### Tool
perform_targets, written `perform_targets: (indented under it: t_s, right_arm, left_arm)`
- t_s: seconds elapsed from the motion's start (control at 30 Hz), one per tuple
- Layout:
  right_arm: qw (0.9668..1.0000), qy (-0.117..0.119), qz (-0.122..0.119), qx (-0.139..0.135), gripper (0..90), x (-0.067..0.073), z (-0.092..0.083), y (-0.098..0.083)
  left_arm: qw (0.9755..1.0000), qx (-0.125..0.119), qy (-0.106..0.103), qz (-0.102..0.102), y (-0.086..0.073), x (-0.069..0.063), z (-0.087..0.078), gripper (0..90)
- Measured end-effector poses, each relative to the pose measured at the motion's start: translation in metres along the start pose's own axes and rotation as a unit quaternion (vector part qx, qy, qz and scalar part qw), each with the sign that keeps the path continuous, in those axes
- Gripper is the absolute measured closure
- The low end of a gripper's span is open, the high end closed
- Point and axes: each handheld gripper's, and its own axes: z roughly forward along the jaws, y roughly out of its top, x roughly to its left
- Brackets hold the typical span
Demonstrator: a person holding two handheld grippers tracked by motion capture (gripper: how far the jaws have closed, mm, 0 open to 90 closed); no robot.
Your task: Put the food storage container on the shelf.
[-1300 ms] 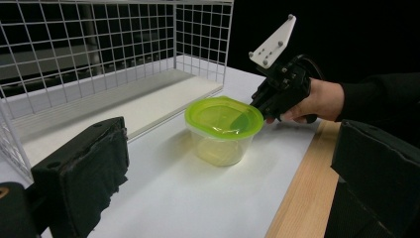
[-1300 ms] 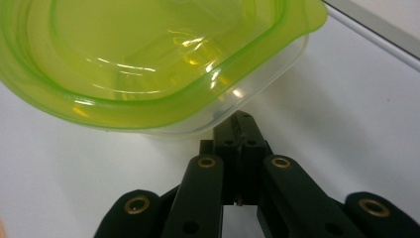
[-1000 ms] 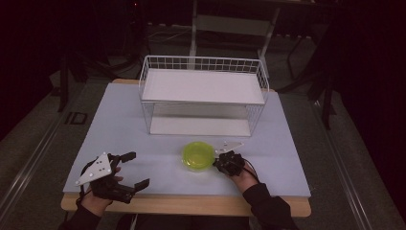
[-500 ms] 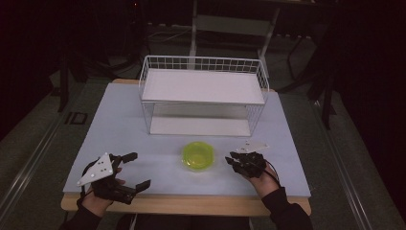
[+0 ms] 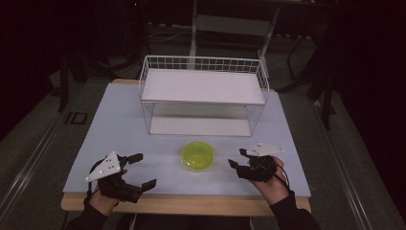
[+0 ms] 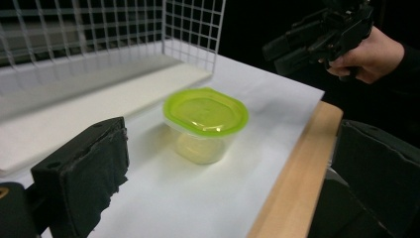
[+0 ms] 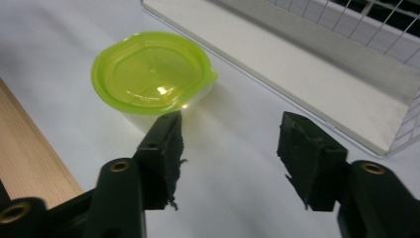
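- Dark surroundings are seen around a white counter [image 5: 119, 129] with a wooden front edge.
- At the back of the counter a wire rack [image 5: 202, 96] is placed; it has a white shelf on top and a white base under it.
- A small tub [image 5: 197, 155] with a green lid is found upright on the counter, just in front of the rack and between the two hands.
- The right tool [image 5: 237, 158] is held near the tub, on its right side, but apart from it; its jaws have just been opening, and nothing is between them.
- In the right tool view the tub [image 7: 153, 79] is seen beyond the left jaw, not touched. It is judged that the tub was set down here and released.
- The left tool [image 5: 142, 169] is kept near the front left edge, jaws wide, with nothing held. It is judged to be waiting.
- In the left tool view the tub [image 6: 205, 124] is seen well inside the wooden edge, so a fall is not feared.
- Free room is left on all sides of the tub; only the rack at the back limits a move.
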Motion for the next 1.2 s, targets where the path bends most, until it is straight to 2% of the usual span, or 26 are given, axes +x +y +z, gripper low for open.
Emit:
perform_targets:
  t_s: [0.1, 0.17, 0.23, 0.3, 0.37, 0.43, 0.5, 0.6, 0.63, 0.67, 0.7, 0.73, 0.8, 0.87, 0.9, 1.0, 1.07, 1.1, 1.2]
  right_arm:
    - [1.0000, 0.000, -0.004, -0.002, 42.0, 0.002, -0.002, 0.004]
    - [1.0000, -0.002, -0.004, -0.006, 42.6, 0.004, -0.003, 0.008]
    - [0.9999, 0.006, 0.005, -0.013, 45.9, 0.004, -0.003, 0.012]
    - [0.9997, 0.018, 0.006, -0.013, 47.0, 0.005, -0.003, 0.017]
    - [0.9997, 0.017, 0.002, -0.015, 48.8, 0.006, -0.002, 0.021]
    - [0.9997, 0.016, 0.005, -0.015, 47.1, 0.007, -0.001, 0.023]
    - [0.9997, 0.018, 0.013, -0.012, 48.8, 0.009, 0.000, 0.030]
    - [0.9992, 0.021, 0.031, -0.016, 46.7, 0.010, 0.000, 0.035]
    - [0.9984, 0.029, 0.045, -0.019, 48.4, 0.010, 0.000, 0.036]
    - [0.9984, 0.029, 0.045, -0.019, 48.4, 0.010, 0.000, 0.036]
    - [0.9967, 0.047, 0.064, -0.015, 48.8, 0.007, 0.000, 0.038]
    - [0.9936, 0.067, 0.090, -0.008, 46.2, 0.004, 0.003, 0.040]
    - [0.9902, 0.073, 0.119, 0.011, 44.7, 0.001, 0.009, 0.041]
    - [0.9890, 0.078, 0.125, 0.014, 44.7, 0.000, 0.011, 0.041]
    - [0.9878, 0.078, 0.132, 0.029, 48.1, -0.003, 0.019, 0.041]
    - [0.9843, 0.090, 0.144, 0.047, 51.9, -0.006, 0.029, 0.040]
    - [0.9811, 0.095, 0.155, 0.064, 53.2, -0.007, 0.036, 0.041]
    - [0.9778, 0.103, 0.167, 0.072, 53.8, -0.007, 0.040, 0.040]
    - [0.9696, 0.120, 0.193, 0.092, 58.4, -0.007, 0.051, 0.038]
  left_arm:
    - [0.9996, 0.028, 0.000, -0.007, 0.005, -0.001, 0.011, 2.1]
    - [0.9990, 0.045, -0.003, 0.003, 0.008, -0.004, 0.018, 2.1]
    - [0.9984, 0.055, -0.008, 0.001, 0.012, -0.004, 0.024, 2.1]
    - [0.9980, 0.060, -0.019, -0.006, 0.018, -0.002, 0.029, 2.1]
    - [0.9975, 0.066, -0.021, -0.012, 0.024, 0.001, 0.033, 2.1]
    - [0.9972, 0.070, -0.021, -0.016, 0.026, 0.003, 0.035, 2.2]
    - [0.9960, 0.079, -0.022, -0.036, 0.033, 0.009, 0.041, 2.1]
    - [0.9951, 0.082, -0.019, -0.053, 0.039, 0.012, 0.044, 2.2]
    - [0.9948, 0.082, -0.018, -0.057, 0.040, 0.013, 0.046, 2.2]
    - [0.9948, 0.082, -0.018, -0.057, 0.040, 0.013, 0.046, 2.2]
    - [0.9943, 0.087, -0.016, -0.058, 0.043, 0.015, 0.049, 2.2]
    - [0.9943, 0.089, -0.014, -0.057, 0.044, 0.015, 0.052, 2.2]
    - [0.9939, 0.091, -0.016, -0.060, 0.046, 0.016, 0.056, 2.2]
    - [0.9939, 0.091, -0.016, -0.060, 0.046, 0.016, 0.056, 2.2]
    - [0.9926, 0.085, -0.009, -0.086, 0.048, 0.019, 0.065, 2.2]
    - [0.9909, 0.076, 0.018, -0.110, 0.048, 0.022, 0.071, 6.9]
    - [0.9886, 0.078, 0.018, -0.127, 0.048, 0.025, 0.076, 8.9]
    - [0.9873, 0.083, 0.023, -0.134, 0.048, 0.026, 0.078, 10.7]
    - [0.9830, 0.095, 0.018, -0.156, 0.045, 0.027, 0.083, 15.2]
